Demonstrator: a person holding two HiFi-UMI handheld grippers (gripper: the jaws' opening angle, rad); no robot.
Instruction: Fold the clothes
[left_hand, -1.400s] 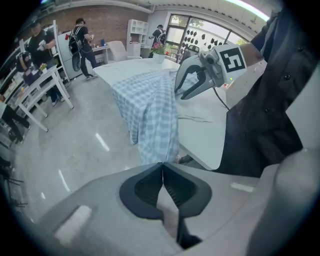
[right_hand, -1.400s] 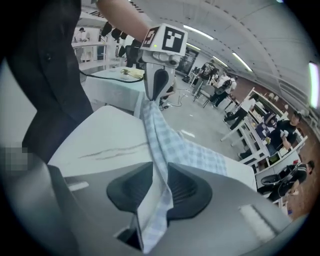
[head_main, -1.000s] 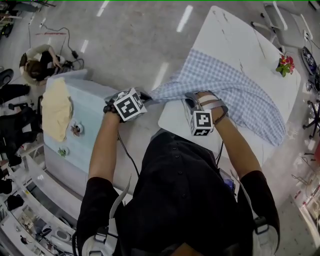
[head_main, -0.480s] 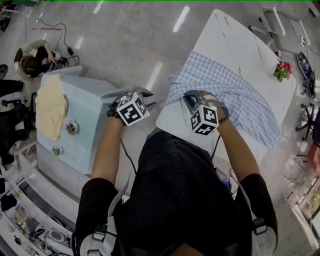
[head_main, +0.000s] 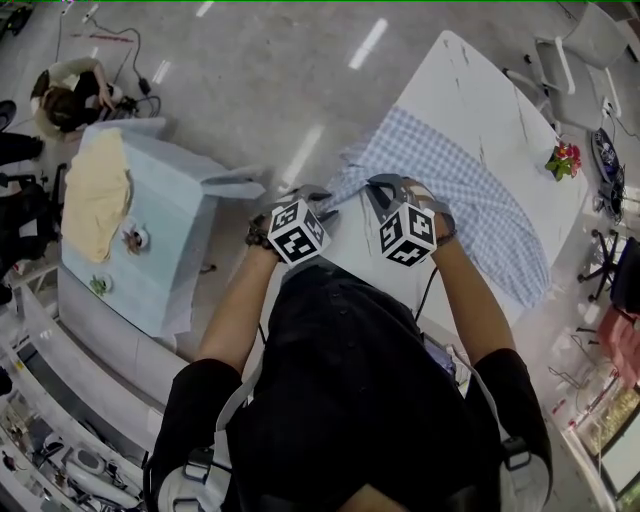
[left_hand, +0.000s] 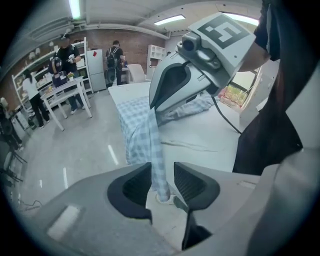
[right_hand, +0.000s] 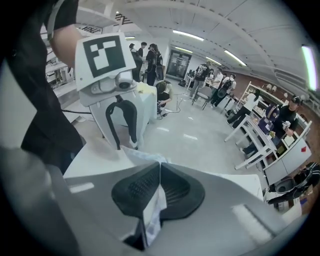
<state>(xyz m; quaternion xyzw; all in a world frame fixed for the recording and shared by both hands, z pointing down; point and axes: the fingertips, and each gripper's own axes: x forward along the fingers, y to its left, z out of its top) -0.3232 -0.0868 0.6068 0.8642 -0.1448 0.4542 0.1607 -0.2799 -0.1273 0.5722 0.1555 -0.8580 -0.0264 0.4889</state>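
Observation:
A blue checked garment (head_main: 470, 190) lies across the white table (head_main: 470, 80). My right gripper (head_main: 385, 195) is shut on its near edge, and cloth (right_hand: 150, 212) shows pinched between the pads (right_hand: 172, 187). From that grip a narrow strip of the garment (left_hand: 150, 135) hangs down. My left gripper (head_main: 320, 200) is close beside the right one. Its jaws have just been opening, and the strip hangs in the gap of the left gripper (left_hand: 161, 175) without being pressed. The right gripper (left_hand: 185, 80) looms above in the left gripper view, and the left gripper (right_hand: 122, 120) appears in the right gripper view.
A table under a light-blue cover (head_main: 160, 250) with a yellowish cloth (head_main: 95, 195) stands to the left across a strip of floor. A person (head_main: 70, 95) sits on the floor beyond it. A small flower ornament (head_main: 563, 158) sits at the white table's far right edge.
The left gripper let go of the garment corner it held stretched off the table and moved right, next to the right gripper. The right gripper closed on the cloth and rose a little.

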